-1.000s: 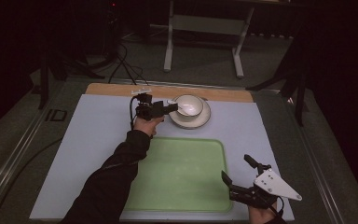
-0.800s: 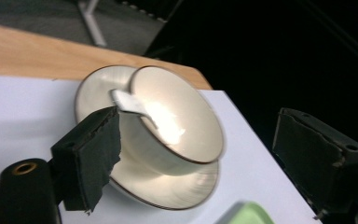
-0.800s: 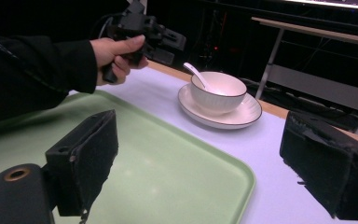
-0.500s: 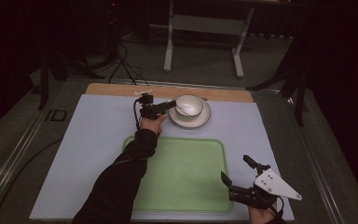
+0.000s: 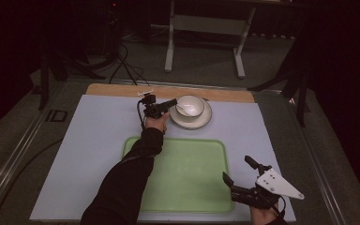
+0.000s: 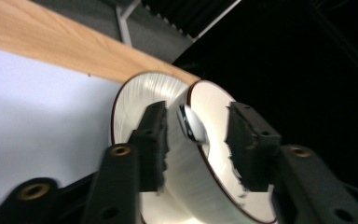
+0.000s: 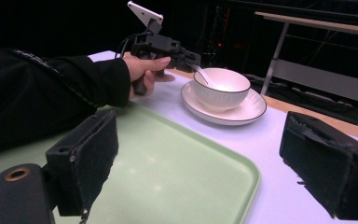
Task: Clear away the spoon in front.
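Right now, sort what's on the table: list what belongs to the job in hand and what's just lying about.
In the job:
left gripper, jaws just been closing astride the bowl's rim
bowl
spoon in the bowl
saucer under it

Lying about:
green tray
right gripper, open, idle

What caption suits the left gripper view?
Left gripper straddles the bowl rim beside a spoon.

In the left gripper view the bowl [image 6: 214, 154] is cut off by the lower edge and blurred, and the spoon [image 6: 191, 123] handle is smeared. Whether the jaws press on it cannot be told. The saucer [image 6: 140, 93] is half hidden.
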Motion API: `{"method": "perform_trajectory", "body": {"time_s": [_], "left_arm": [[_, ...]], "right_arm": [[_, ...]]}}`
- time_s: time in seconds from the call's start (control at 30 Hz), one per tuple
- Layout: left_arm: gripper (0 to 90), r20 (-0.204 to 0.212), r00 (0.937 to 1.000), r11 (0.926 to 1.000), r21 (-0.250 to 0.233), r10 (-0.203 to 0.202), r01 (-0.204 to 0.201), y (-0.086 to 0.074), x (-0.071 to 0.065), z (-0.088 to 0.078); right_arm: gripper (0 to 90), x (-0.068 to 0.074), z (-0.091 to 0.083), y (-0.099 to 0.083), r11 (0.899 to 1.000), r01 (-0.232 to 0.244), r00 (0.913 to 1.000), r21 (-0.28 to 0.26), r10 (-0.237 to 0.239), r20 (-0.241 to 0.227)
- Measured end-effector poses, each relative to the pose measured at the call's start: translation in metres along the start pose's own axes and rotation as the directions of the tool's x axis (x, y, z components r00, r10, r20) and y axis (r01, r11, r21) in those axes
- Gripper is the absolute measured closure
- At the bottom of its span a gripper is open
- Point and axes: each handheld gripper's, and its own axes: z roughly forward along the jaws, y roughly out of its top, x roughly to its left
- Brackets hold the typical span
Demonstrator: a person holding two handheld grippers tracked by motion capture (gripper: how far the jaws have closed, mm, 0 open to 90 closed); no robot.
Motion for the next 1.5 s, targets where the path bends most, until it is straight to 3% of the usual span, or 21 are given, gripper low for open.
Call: {"method": "perform_trajectory", "body": {"time_s": [0.23,0.5,0.7,1.0,1.17,1.27,1.5], "left_arm": [[70.6,0.019,0.9994,0.9996,0.006,-0.029,0.028,-0.001,0.002,0.006],[76.9,0.002,1.0,0.9997,-0.022,0.008,-0.008,-0.003,-0.003,0.005],[83.9,0.046,0.9987,0.9996,-0.022,0.021,-0.02,0.0,-0.013,0.001],[84.7,0.051,0.9954,0.9967,-0.001,0.082,-0.082,0.002,-0.027,0.002],[84.8,0.045,0.992,0.993,-0.01,0.118,-0.118,0.012,-0.034,-0.007],[84.8,0.056,0.9914,0.9929,-0.02,0.118,-0.117,0.019,-0.039,-0.017],[84.8,0.083,0.9819,0.9854,-0.013,0.17,-0.17,0.034,-0.055,-0.041]], "right_arm": [[11.4,0.0,0.0,0.0,1.0,-0.001,1.0,0.0,0.001,-0.002],[11.4,-0.001,0.001,0.0,1.0,-0.005,1.0,0.001,0.005,-0.005],[11.4,-0.001,0.0,0.0,1.0,-0.004,1.0,0.0,0.004,-0.007],[11.4,-0.001,0.0,0.0,1.0,-0.002,1.0,-0.005,0.002,-0.008],[11.4,-0.001,0.001,0.0,1.0,-0.006,1.0,-0.003,0.006,-0.007],[11.4,-0.001,0.001,0.0,1.0,-0.005,1.0,-0.003,0.005,-0.008],[11.4,0.0,0.001,0.001,1.0,-0.002,1.0,-0.011,0.002,-0.003]]}}
